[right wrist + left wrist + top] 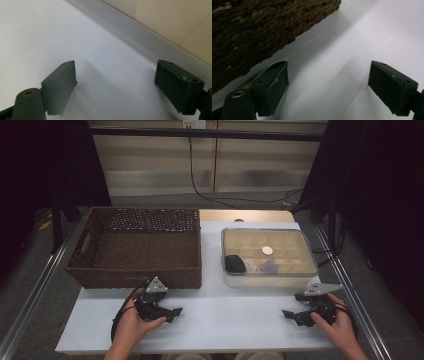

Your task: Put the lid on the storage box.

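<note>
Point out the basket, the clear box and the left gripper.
basket (135, 279), high view, on its near woven wall.
clear box (270, 281), high view, on its near wall.
left gripper (174, 313), high view, between its jaw tips.

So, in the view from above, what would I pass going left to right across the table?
Wicker basket and, nearer the person, the left gripper → clear plastic compartment box, holding a black object, a white disc and a purple piece → right gripper.

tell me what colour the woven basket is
Dark brown; the basket shows best in the high view.
</note>
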Demonstrator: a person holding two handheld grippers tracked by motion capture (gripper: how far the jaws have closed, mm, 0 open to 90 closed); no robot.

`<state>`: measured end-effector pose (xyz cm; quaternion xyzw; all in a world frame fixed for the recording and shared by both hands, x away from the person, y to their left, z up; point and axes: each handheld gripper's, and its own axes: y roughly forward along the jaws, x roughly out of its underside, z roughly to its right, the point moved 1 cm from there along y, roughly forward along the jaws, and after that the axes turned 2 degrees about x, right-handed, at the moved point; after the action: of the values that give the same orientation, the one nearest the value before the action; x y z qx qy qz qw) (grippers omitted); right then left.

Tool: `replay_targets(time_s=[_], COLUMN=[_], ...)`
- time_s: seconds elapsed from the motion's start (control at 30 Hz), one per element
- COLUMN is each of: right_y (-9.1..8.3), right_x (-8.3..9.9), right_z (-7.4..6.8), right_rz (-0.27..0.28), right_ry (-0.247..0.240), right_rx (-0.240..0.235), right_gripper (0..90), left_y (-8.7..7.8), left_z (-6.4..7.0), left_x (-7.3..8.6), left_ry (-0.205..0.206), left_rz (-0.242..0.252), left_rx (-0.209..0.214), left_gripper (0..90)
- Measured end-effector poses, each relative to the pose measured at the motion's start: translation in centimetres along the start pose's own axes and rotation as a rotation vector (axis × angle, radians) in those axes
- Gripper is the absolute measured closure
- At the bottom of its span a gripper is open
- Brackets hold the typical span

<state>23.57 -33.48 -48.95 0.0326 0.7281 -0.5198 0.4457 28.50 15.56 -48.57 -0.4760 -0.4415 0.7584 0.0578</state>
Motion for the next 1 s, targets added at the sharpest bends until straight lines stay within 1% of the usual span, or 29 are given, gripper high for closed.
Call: replay_targets(time_s=[0.07,0.23,0.3,0.37,0.43,0.5,0.53,0.6,0.63,0.67,0.73,1.0], right_y=[0.0,0.0,0.1,0.1,0.1,0.1,0.1,0.1,0.1,0.1,0.1,0.1], right_x=[0.1,0.4,0.5,0.5,0.5,0.5,0.5,0.5,0.5,0.5,0.6,0.6], right_z=[-0.1,-0.2,-0.2,-0.3,-0.4,-0.4,-0.5,-0.6,-0.6,-0.6,-0.6,-0.7], right_rz=[0.006,0.022,0.032,0.03,0.028,0.026,0.024,0.026,0.027,0.027,0.028,0.033], right_ry=[-0.001,-0.015,-0.024,-0.022,-0.025,-0.036,-0.038,-0.044,-0.044,-0.044,-0.045,-0.046], right_rx=[0.003,0.014,0.018,0.018,0.024,0.032,0.037,0.04,0.04,0.041,0.042,0.044], right_gripper=[16.5,16.4,16.3,16.3,16.1,16.1,15.9,15.8,15.8,15.8,15.8,15.7], left_y=[-0.1,-0.2,-0.2,-0.2,-0.2,-0.2,-0.2,-0.2,-0.2,-0.2,-0.2,-0.1], left_z=[-0.1,-0.3,-0.3,-0.4,-0.4,-0.4,-0.3,-0.3,-0.3,-0.3,-0.2,-0.1], left_x=[0.1,0.4,0.6,0.8,0.9,1.0,1.1,1.2,1.3,1.3,1.3,1.4], left_ry=[0.005,0.035,0.058,0.079,0.09,0.11,0.109,0.128,0.134,0.134,0.142,0.145], left_rz=[0.005,0.015,0.021,0.027,0.031,0.033,0.036,0.048,0.047,0.049,0.046,0.047], left_rx=[0.0,-0.001,0.006,0.001,0.002,-0.003,0.001,0.003,-0.003,-0.001,-0.01,-0.016], left_gripper=[16.1,15.9,15.8,16.2,16.2,16.2,16.0,15.7,15.3,15.2,15.1,14.7])
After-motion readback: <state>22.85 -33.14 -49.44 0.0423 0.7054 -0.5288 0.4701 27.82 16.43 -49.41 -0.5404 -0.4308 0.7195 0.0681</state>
